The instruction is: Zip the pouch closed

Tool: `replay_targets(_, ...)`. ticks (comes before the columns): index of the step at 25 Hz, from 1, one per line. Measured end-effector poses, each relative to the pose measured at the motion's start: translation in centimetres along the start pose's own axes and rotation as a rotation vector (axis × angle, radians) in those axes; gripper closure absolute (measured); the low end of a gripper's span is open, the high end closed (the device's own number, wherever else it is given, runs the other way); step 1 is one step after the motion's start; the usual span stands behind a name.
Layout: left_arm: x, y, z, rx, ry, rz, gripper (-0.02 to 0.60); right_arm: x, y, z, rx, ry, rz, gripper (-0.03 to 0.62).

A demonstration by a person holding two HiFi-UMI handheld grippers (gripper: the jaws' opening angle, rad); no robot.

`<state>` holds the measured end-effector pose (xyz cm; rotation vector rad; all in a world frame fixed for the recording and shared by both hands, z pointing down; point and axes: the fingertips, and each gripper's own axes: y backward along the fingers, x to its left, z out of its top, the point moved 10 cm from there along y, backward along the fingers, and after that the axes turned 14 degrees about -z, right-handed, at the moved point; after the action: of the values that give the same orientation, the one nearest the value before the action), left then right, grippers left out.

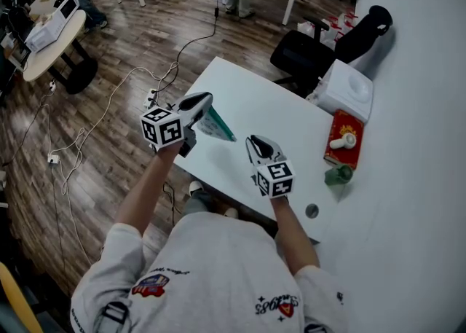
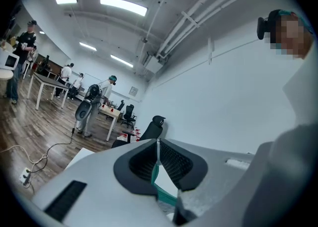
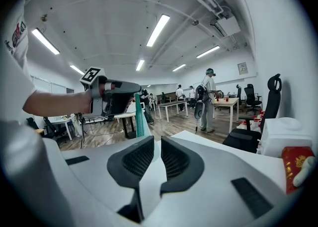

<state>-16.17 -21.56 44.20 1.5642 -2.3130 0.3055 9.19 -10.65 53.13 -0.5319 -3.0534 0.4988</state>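
left gripper (image 1: 207, 100) pinches the pouch (image 1: 217, 127) (teal edge); right gripper (image 1: 255, 143) slightly apart, empty.

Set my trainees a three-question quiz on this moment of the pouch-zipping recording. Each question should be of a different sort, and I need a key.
1. True or false: the left gripper is shut on the pouch.
2. What stands between the right gripper's jaws? A) the pouch B) a pen C) nothing
3. Fill the gap: the red packet lies on the white ____.

Key: 1 true; 2 C; 3 table.
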Motion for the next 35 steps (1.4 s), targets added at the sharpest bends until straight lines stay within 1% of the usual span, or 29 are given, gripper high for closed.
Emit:
replay_targets(6,0.4,1.0,-0.3,0.027,-0.104,0.085,0.563,-1.0,-0.2,1.3,-0.020,-0.019,-0.066,0.588)
replay_targets(11,0.6,2.2,-0.6,0.022,-0.160,0.160,0.563,-1.2,-0.4,2.6,-0.035,-0.005,-0.124,0.589)
replay_targets(14,0.3,2.3,-1.0,0.029,-0.201,0.185,0.563,-1.6,-0.2,3.4,-0.063,0.007,-0.153,0.589)
replay_targets(17,0.0,2.3,-1.3,0.031,-0.226,0.190,0.563,-1.9,0.3,4.5,-0.126,0.025,-0.178,0.591)
replay_targets(21,0.0,2.6,-1.6,0.031,-0.240,0.186,0.563,-1.7,1.1,6.2,-0.219,0.042,-0.212,0.591)
replay_targets(24,0.2,3.0,-2.1,0.023,-0.237,0.197,0.563,-1.6,1.3,6.8,-0.256,0.043,-0.222,0.591)
replay_targets(27,0.4,2.9,-2.8,0.017,-0.218,0.205,0.563,-1.6,1.4,6.7,-0.252,0.059,-0.224,0.591)
replay_targets(30,0.5,2.8,-3.2,0.017,-0.216,0.204,0.563,-1.8,1.4,6.5,-0.238,0.075,-0.225,0.592)
replay_targets(35,0.5,2.8,-3.3,0.012,-0.205,0.203,0.563,-2.0,1.5,6.4,-0.233,0.063,-0.240,0.592)
